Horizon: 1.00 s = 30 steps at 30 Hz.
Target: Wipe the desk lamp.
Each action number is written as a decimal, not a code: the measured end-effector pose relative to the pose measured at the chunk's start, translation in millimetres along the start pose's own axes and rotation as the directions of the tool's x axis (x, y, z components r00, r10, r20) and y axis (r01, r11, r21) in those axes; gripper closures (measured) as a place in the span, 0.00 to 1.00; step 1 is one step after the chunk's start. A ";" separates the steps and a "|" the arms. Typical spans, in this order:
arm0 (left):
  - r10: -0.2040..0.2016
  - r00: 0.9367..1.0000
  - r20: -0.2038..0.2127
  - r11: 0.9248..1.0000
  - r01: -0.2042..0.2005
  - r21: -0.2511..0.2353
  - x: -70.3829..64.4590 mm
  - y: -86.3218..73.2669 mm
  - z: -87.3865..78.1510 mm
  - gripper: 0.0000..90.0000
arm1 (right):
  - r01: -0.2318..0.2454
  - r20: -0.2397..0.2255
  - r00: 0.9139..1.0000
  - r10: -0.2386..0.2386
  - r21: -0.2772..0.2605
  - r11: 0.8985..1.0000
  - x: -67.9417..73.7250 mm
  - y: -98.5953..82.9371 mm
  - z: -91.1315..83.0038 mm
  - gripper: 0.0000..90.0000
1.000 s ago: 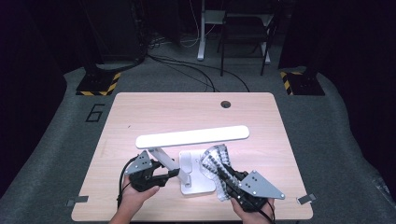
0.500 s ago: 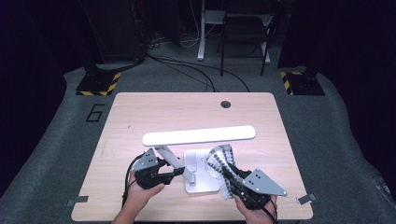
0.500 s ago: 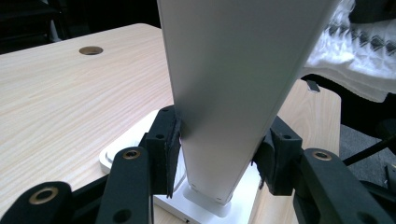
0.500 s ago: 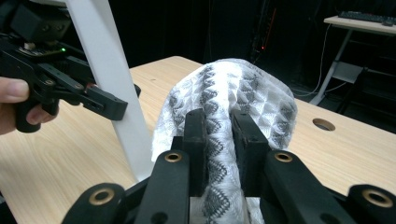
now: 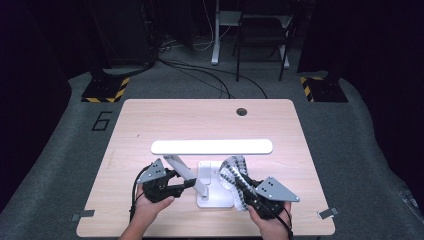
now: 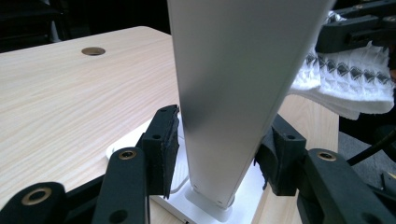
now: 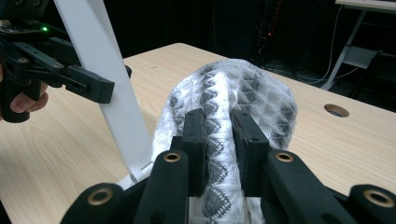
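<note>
I've got the left gripper [image 5: 187, 184] clamped on the lamp [image 6: 233, 93] arm to steady it near the surface's front edge, while the right gripper [image 5: 239, 181] pinches the cloth [image 7: 229, 98] for wiping its base.

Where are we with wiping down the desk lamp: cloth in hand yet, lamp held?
Done: the right gripper is shut on the white cloth. In hand: the left gripper brackets the lamp arm, jaws on both sides, though I can't tell if they pinch it. The cloth hangs over the lamp base. Left: wiping the lamp head, probably.
</note>
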<state>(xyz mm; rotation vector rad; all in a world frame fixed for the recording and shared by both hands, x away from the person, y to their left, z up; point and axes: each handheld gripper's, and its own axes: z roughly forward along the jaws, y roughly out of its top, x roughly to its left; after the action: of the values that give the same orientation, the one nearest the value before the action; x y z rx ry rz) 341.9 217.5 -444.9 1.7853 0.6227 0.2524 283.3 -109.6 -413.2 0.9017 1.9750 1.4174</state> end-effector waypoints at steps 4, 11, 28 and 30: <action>-0.013 1.000 0.003 1.000 0.013 -0.015 0.1 -0.5 -2.4 0.55 | -0.008 -0.007 1.000 0.008 0.005 1.000 0.3 -0.4 7.3 0.86; -0.006 1.000 0.017 1.000 0.006 -0.011 -3.2 -0.8 -3.7 0.56 | -0.009 -0.016 1.000 0.009 0.018 1.000 0.8 -0.6 19.4 0.86; -0.003 1.000 0.017 1.000 0.003 -0.006 -8.9 -2.1 -6.8 0.56 | -0.027 -0.007 1.000 0.028 0.033 0.999 -3.4 -6.0 19.7 0.86; 0.000 1.000 0.015 1.000 0.001 -0.003 -9.4 -2.4 -7.9 0.56 | -0.028 -0.016 0.999 0.029 0.035 0.999 -3.3 -5.7 22.0 0.86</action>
<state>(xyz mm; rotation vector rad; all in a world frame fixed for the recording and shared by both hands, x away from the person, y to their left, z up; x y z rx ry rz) 329.6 219.5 -443.3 1.7826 0.6115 0.2390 300.7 -100.4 -425.1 0.9401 2.0119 1.4142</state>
